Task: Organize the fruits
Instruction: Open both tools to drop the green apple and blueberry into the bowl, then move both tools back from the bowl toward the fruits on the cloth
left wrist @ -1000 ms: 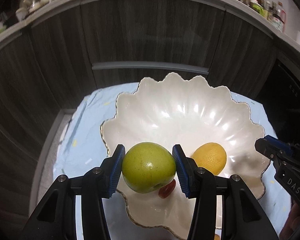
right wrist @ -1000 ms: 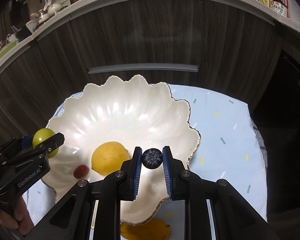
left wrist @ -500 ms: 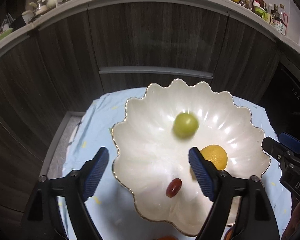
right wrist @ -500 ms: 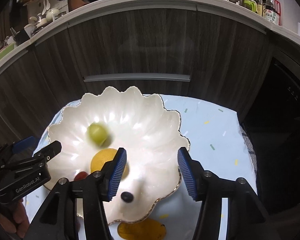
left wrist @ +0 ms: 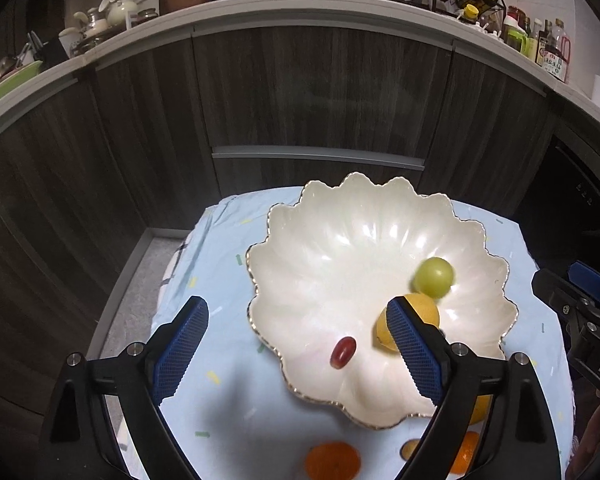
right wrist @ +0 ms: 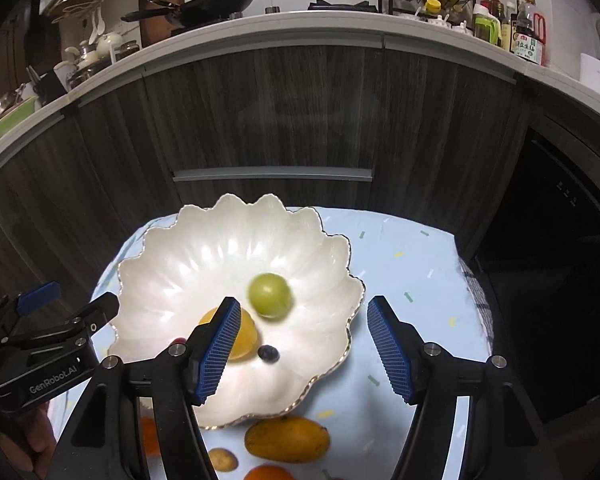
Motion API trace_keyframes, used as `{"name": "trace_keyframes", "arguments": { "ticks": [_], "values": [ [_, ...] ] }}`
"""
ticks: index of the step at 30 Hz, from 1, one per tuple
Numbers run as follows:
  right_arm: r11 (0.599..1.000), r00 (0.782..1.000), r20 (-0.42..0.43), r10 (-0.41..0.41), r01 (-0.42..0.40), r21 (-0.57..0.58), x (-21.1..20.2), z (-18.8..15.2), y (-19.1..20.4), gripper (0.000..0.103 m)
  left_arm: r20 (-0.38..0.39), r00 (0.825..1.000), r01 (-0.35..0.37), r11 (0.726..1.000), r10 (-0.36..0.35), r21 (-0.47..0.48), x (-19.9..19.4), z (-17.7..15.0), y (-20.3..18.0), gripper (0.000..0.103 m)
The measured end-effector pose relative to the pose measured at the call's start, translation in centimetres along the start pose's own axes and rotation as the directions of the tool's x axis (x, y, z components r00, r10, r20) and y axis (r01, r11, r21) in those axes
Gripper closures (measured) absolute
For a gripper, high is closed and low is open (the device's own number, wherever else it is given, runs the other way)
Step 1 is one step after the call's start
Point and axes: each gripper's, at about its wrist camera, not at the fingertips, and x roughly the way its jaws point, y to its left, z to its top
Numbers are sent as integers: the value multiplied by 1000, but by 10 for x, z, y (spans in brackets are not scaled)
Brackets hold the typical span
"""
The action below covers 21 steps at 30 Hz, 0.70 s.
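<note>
My left tool [left wrist: 296,344] has its blue pads spread wide and still parting, with nothing gripped between them; through the gap I see the near-left part of the white scalloped bowl [left wrist: 320,240] and the pale blue cloth [left wrist: 220,240] covering the surface. My right tool [right wrist: 300,346] is also opening, at a middling spread, and its pads press on nothing.

The bowl sits on the cloth ahead of both tools. Inside it, the green fruit [right wrist: 269,295] is round, so it has no long axis to speak of; it is blurred and lies just beyond my right tool's left pad, toward the bowl's middle. From the left view the same green fruit [left wrist: 434,277] lies beyond and slightly right of my left tool's right pad. The yellow fruit [left wrist: 420,312] touches or nearly touches it on the near side and is partly hidden behind that pad. The red grape [left wrist: 343,353] is oval, its long axis tilted up to the right, lying between my left pads near the bowl's near rim. The blueberry [right wrist: 268,353] rests in the bowl between my right tool's pads, close to the left one.

In front of the bowl, on the cloth, a mango [right wrist: 287,439] lies with its long axis running left to right, beside an orange [left wrist: 332,460].
</note>
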Motion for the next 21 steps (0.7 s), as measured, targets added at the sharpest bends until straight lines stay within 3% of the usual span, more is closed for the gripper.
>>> {"name": "trace_keyframes", "arguments": {
  "ticks": [21],
  "values": [
    [1000, 999, 33, -2, 1, 5, -48, -23, -5, 36, 42, 999, 2, 1000, -2, 1, -55, -21, -3, 12]
  ]
}}
